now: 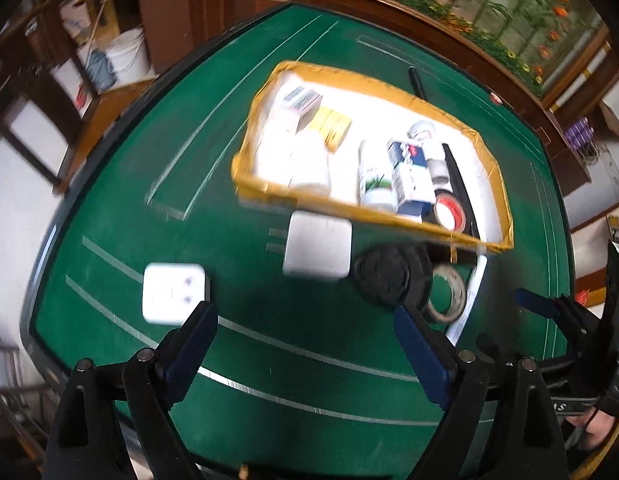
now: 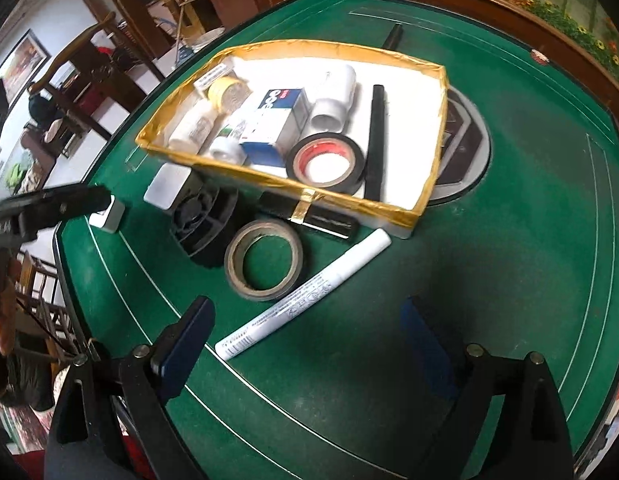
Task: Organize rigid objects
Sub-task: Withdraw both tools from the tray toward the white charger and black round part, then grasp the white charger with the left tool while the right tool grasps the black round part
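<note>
A gold-edged tray [image 1: 491,168] [image 2: 437,136] on the green table holds several boxes, bottles and a roll of black tape [image 2: 326,164]. In front of it lie a white square box [image 1: 318,251] [image 2: 165,189], a white wall socket [image 1: 174,298] [image 2: 108,217], a black round part [image 1: 389,274] [image 2: 203,228], a grey tape roll [image 1: 447,294] [image 2: 265,258] and a white marker [image 2: 305,294]. My left gripper [image 1: 305,346] is open and empty above the table, near the socket. My right gripper [image 2: 309,344] is open and empty over the marker.
A black stick [image 2: 309,214] lies against the tray's front wall. A round inset [image 2: 469,152] sits in the table's middle behind the tray. Chairs [image 2: 89,80] and wooden cabinets [image 1: 169,12] stand beyond the table's far left edge.
</note>
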`<state>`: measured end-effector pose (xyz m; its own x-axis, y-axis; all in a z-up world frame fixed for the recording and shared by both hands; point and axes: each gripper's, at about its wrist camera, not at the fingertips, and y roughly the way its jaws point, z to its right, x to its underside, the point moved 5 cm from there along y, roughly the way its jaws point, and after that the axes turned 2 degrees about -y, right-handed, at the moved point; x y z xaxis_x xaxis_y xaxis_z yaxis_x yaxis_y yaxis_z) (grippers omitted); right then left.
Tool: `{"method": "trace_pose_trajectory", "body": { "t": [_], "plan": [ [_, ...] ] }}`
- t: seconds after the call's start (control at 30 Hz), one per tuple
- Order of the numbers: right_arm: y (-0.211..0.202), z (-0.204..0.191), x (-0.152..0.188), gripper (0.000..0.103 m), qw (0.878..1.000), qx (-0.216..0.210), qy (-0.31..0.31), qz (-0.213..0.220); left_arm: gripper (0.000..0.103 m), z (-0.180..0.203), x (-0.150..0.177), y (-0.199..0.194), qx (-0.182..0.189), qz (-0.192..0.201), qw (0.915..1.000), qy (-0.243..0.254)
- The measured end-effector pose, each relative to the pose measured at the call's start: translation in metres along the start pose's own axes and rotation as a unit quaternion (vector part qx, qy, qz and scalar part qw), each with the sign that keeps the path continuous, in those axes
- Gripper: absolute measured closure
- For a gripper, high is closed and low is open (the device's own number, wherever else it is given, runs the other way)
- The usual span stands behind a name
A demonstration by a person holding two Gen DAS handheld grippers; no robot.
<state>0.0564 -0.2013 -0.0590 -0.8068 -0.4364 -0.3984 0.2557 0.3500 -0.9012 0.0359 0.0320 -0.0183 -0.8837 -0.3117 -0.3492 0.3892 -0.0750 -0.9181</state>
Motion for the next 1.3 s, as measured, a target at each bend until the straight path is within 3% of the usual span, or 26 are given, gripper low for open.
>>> {"method": "trace_pose_trajectory", "body": {
  "t": [0.5,0.87,1.03,1.3],
  "plan": [
    [0.02,-0.036,-0.019,0.009,0.995,-0.012,-0.096,-0.001,0.01,-0.03,0.047,-0.026,-0.021,0.019,0.9966,-0.078],
    [0.009,-0.029,-0.016,0.009,0.997,-0.022,-0.07,0.017,0.01,-0.07,0.032,-0.023,-0.053,0.037,0.9939,-0.089],
    [0.005,-0.021,-0.013,0.009,0.998,-0.016,-0.052,0.019,0.01,-0.095,0.029,-0.006,-0.046,0.028,0.9924,-0.111],
    [0.01,-0.008,-0.012,0.01,1.0,-0.01,-0.016,0.012,0.01,-0.087,0.002,0.033,-0.067,0.006,0.9961,-0.056]
  ]
}}
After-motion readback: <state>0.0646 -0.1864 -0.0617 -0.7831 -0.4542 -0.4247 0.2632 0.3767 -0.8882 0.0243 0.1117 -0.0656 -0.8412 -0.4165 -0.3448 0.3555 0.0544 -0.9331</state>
